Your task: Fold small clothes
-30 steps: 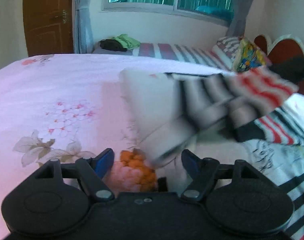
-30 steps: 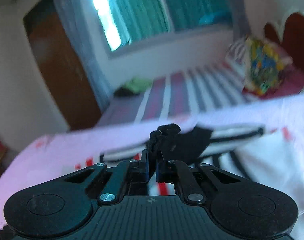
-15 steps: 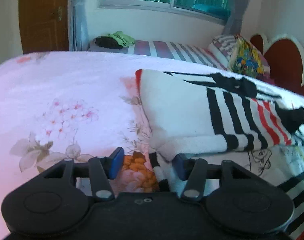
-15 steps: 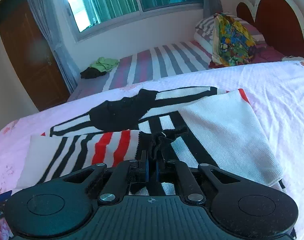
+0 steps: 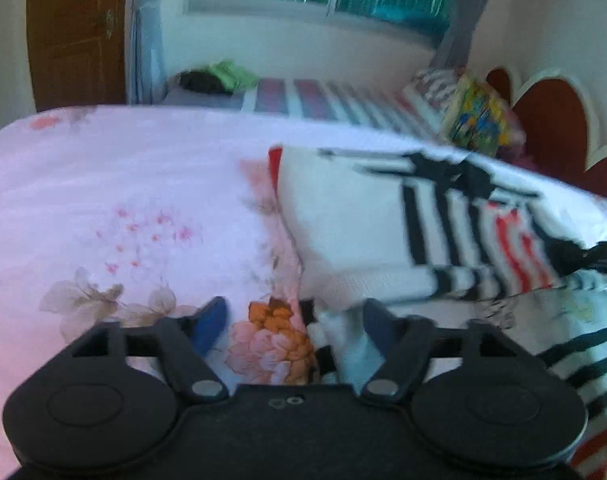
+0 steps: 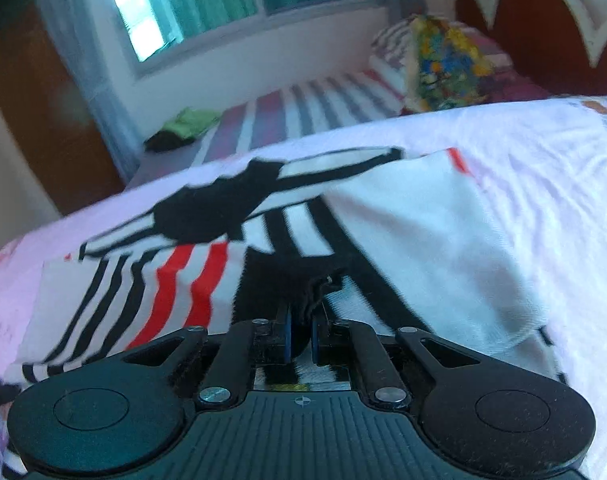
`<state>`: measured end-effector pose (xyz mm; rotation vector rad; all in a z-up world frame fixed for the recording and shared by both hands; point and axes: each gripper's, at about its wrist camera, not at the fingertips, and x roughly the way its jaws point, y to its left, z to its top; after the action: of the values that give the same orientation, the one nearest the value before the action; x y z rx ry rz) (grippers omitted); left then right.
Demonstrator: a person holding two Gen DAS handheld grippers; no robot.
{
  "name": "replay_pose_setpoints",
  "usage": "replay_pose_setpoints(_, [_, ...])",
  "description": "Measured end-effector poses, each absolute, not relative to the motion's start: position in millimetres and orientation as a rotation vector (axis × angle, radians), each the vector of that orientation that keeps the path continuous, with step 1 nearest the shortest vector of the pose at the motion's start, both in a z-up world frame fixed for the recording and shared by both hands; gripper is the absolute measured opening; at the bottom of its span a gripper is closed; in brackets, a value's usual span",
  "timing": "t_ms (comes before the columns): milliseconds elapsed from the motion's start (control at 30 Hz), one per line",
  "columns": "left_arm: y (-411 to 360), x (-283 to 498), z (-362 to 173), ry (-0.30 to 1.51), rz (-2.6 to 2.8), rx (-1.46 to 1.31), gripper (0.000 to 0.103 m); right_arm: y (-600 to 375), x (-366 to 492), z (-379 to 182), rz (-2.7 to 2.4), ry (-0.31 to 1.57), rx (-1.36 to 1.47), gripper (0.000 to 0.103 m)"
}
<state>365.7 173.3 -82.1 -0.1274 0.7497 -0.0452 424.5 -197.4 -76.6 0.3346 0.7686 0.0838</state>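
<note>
A white knit garment (image 5: 343, 220) with black and red stripes lies folded on the pink floral bedsheet (image 5: 123, 184). My left gripper (image 5: 295, 320) hovers over its near corner with the jaws opening wide. That striped corner (image 5: 323, 332) lies between the fingers, near the right one, and neither pad touches it. In the right wrist view the same garment (image 6: 415, 232) spreads ahead. My right gripper (image 6: 301, 334) is low on it and its jaws are opening. The black edge (image 6: 299, 284) still stands between the narrowly parted pads.
A second bed with a striped sheet (image 6: 303, 120) stands behind, with green and dark clothes (image 5: 219, 76) on it and a colourful pillow (image 6: 447, 64). A red headboard (image 5: 551, 120) is at the right. More striped cloth (image 5: 583, 360) lies near the left gripper's right side.
A second ago the garment swung blurred through the air in the shut right gripper; now it lies folded on the bed. The right gripper came down and its pads parted. The left jaws narrowed, then widened.
</note>
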Motion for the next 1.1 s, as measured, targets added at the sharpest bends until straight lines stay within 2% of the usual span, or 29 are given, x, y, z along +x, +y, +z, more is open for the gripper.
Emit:
replay_pose_setpoints(67, [170.8, 363.5, -70.6, 0.709, -0.065, -0.124, 0.072, -201.7, 416.9, -65.9, 0.073, 0.716, 0.328, 0.019])
replay_pose_setpoints(133, [158.8, 372.6, -63.2, 0.668, -0.099, -0.117, 0.063, -203.3, 417.8, -61.2, 0.092, 0.701, 0.333, 0.019])
replay_pose_setpoints(200, [142.8, 388.4, -66.0, 0.666, -0.144, -0.126, 0.061, -201.2, 424.4, -61.7, 0.081, 0.717, 0.314, 0.019])
replay_pose_setpoints(300, [120.2, 411.5, -87.5, 0.713, -0.187, -0.11, 0.06, -201.1, 434.3, -69.7, 0.1, 0.738, 0.317, 0.019])
replay_pose_setpoints(367, [112.9, 420.0, -108.8, 0.773, -0.19, -0.088, 0.06, -199.0, 442.9, -84.6, 0.092, 0.837, 0.282, 0.019])
replay_pose_setpoints(400, [109.0, 416.5, -111.4, 0.748, -0.194, -0.041, 0.062, -199.2, 442.6, -90.0, 0.103, 0.859, 0.255, 0.019])
replay_pose_setpoints(533, [116.8, 414.7, -109.9, 0.75, -0.23, -0.049, 0.062, -215.4, 431.3, -79.0, 0.107, 0.815, 0.302, 0.019])
replay_pose_setpoints(567, [120.7, 415.5, -111.2, 0.749, -0.235, -0.069, 0.062, -220.2, 430.4, -79.1, 0.105, 0.808, 0.329, 0.022])
replay_pose_setpoints(600, [121.4, 416.2, -111.7, 0.745, -0.236, -0.075, 0.062, -223.0, 431.6, -81.5, 0.113, 0.82, 0.355, 0.033])
replay_pose_setpoints(633, [120.5, 416.3, -112.6, 0.742, -0.234, -0.072, 0.062, -223.8, 433.6, -84.9, 0.134, 0.84, 0.378, 0.038])
replay_pose_setpoints(733, [114.8, 415.5, -113.7, 0.734, -0.222, -0.047, 0.063, -216.9, 432.4, -89.2, 0.2, 0.828, 0.359, 0.038])
replay_pose_setpoints(800, [114.5, 413.0, -112.7, 0.731, -0.218, -0.046, 0.063, -210.1, 432.4, -88.5, 0.211, 0.833, 0.337, 0.006])
replay_pose_setpoints(1067, [115.6, 410.4, -111.9, 0.731, -0.229, -0.023, 0.064, -210.0, 414.6, -85.4, 0.206, 0.819, 0.279, 0.007])
replay_pose_setpoints(1100, [115.1, 411.2, -110.0, 0.737, -0.23, -0.018, 0.064, -209.7, 416.0, -82.8, 0.185, 0.801, 0.277, 0.012])
